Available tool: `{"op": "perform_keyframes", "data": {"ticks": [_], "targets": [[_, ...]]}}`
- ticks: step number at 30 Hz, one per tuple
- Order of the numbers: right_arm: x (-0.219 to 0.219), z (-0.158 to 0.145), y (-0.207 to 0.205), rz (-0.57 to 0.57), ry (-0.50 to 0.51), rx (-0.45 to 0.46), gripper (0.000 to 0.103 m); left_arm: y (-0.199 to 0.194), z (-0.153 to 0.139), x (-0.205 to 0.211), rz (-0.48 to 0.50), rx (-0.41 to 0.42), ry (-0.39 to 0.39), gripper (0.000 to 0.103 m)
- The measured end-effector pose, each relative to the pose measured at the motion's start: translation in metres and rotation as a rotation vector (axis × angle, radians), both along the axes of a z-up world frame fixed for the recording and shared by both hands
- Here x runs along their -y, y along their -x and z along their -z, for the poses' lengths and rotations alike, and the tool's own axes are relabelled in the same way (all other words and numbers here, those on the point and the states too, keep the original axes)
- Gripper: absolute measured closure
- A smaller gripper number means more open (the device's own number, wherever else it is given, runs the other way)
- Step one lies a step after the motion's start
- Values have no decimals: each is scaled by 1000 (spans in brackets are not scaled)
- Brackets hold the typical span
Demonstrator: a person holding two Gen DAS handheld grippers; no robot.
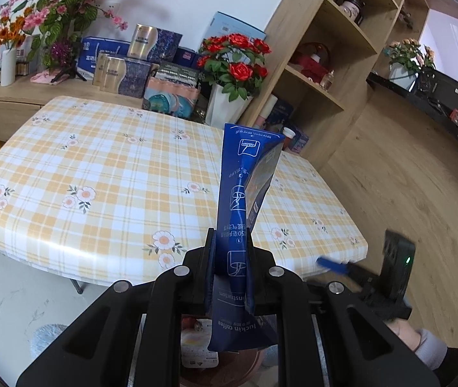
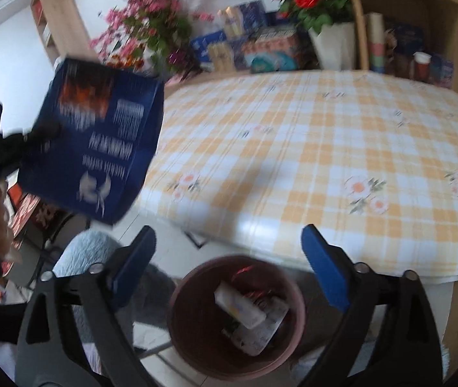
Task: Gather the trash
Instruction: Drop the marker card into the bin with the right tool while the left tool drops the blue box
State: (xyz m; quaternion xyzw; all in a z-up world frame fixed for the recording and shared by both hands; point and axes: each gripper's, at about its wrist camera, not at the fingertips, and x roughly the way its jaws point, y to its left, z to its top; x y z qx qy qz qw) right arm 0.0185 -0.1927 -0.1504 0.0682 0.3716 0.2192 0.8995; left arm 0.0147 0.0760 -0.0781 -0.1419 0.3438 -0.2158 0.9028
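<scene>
Right now the left tool (image 1: 230, 258) is pinching a dark blue coffee packet (image 1: 245, 187), its two fingers pressed together on the packet's lower part. The packet stands upright out of the tool, flattened and creased, with white printed pictures down its side. Seen from the right wrist, the same packet (image 2: 100, 142) hangs in the air at the left, above the floor and clear of the tabletop (image 2: 325, 148).

The right tool (image 2: 229, 267) is spread wide with nothing between its blue pads (image 2: 324, 267). Its jaws have just been opening. Directly below it on the floor stands a round reddish-brown bin (image 2: 177, 309), just beside the near edge of the tabletop. Inside the bin lie a white wrapper (image 2: 242, 309) and some other crumpled scraps too blurred to tell apart. In the left wrist view the bin (image 1: 251, 364) shows only in part, behind the tool's black frame.

The tabletop (image 1: 100, 167) carries a yellow and white checked cloth with flower prints. Beyond it a red rose bouquet (image 1: 235, 61) stands in a white vase, next to a wooden shelf unit (image 1: 325, 64) and stacked boxes (image 1: 132, 67).
</scene>
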Motion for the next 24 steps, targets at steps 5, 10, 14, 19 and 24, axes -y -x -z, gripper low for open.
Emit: {"op": "perform_keyframes", "data": {"ticks": [5, 10, 14, 19, 24], "targets": [[22, -19, -1, 82, 22, 71, 6, 1, 6, 22, 62, -7, -34, 88], [49, -29, -5, 170, 5, 97, 6, 0, 18, 49, 141, -27, -67, 88], [63, -28, -6, 209, 3, 99, 6, 0, 27, 64, 180, -45, -86, 88], [75, -22, -6, 240, -7, 88, 6, 0, 40, 83, 234, -64, -121, 88], [81, -18, -6, 250, -14, 78, 6, 1, 54, 100, 290, -85, -149, 88]]}}
